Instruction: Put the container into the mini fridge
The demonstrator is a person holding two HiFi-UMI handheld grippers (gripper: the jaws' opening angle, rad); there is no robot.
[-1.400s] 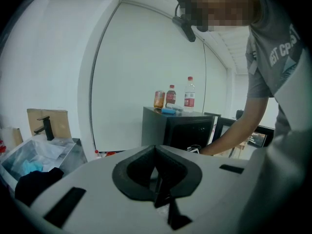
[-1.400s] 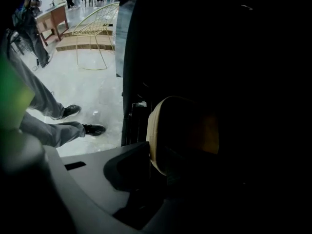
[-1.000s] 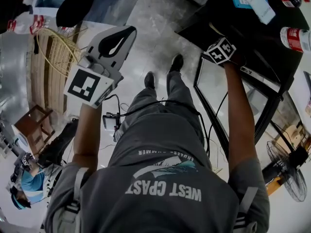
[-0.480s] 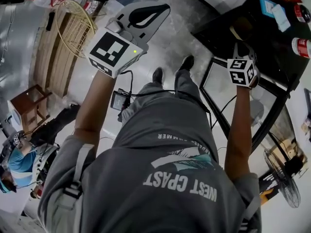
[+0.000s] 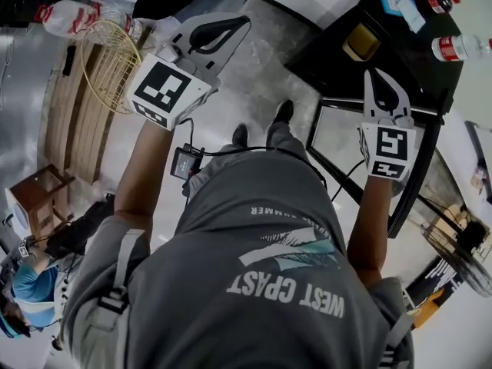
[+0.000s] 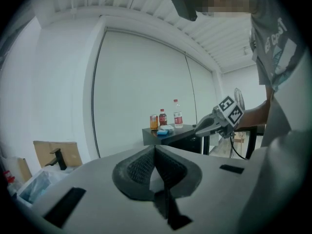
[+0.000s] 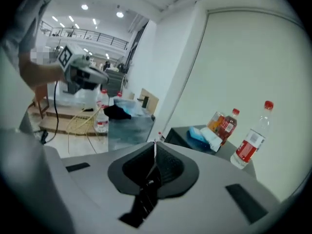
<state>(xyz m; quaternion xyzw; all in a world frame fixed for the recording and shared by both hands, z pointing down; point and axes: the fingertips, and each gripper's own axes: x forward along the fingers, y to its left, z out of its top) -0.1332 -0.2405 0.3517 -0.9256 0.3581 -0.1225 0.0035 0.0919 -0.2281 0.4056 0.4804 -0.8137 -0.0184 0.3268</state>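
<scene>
While your left claw (image 5: 243, 21) hangs shut and empty at the far left, well apart from the job, what I take for the container (image 5: 361, 43) sits on the black top of the fridge (image 5: 323, 60). It is toward that top's near left corner, just behind the upper edge of the glass door (image 5: 347, 141).

Judge it light: a small, shallow tub, most likely thin plastic, so its walls may flex and a smooth side could slip under a hard pinch. Take it across one side wall at the rim, one pad inside and one outside, if it is open. I can't tell from here whether a lid is on. Keep it level, since what it holds is hidden. It looks squarish with rounded corners, yellow-tan inside a darker edge, and stands alone with bare black surface around it.

Just beside it, nearer you, your right claw (image 5: 381, 75) points toward it from above the door. Its jaws have just been closing and meet with nothing between them, so you must part them before reaching. Whether the door is open I cannot tell. Farther right, well apart, lie a blue pack (image 5: 392, 2) and a clear bottle (image 5: 460, 47).
</scene>
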